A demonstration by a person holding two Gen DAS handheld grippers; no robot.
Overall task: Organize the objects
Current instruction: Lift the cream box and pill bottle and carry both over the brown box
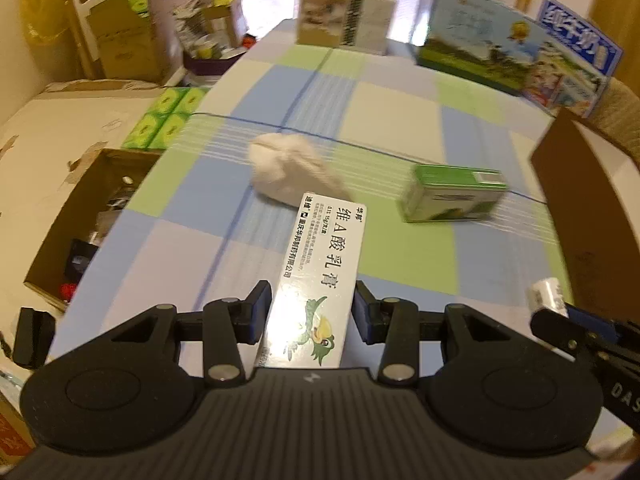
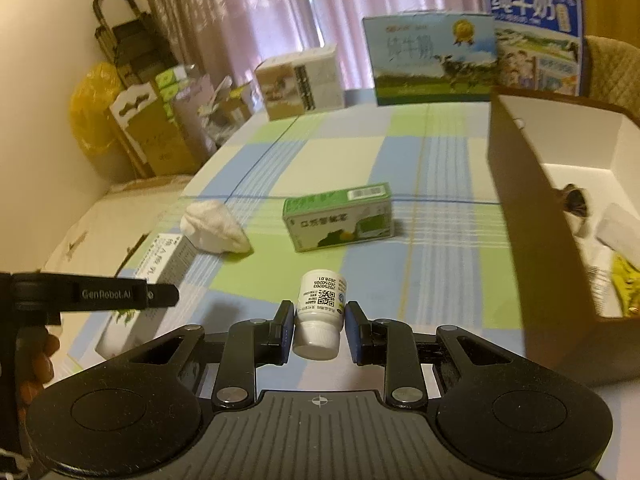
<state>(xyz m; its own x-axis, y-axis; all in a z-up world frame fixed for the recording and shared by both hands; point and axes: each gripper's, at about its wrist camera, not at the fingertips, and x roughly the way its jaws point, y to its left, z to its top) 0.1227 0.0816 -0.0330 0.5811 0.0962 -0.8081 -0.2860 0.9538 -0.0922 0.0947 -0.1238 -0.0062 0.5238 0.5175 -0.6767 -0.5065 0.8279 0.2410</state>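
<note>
My left gripper is shut on a long white ointment box with a green bird print, held above the checked tablecloth. My right gripper is shut on a small white pill bottle, cap toward the camera. The bottle also shows at the right edge of the left wrist view. A green and white carton and a white crumpled cloth lie on the table ahead. The ointment box shows in the right wrist view.
An open brown cardboard box with white lining holds several items at the right. Milk cartons and a beige box stand at the table's far edge. Boxes and clutter sit left of the table.
</note>
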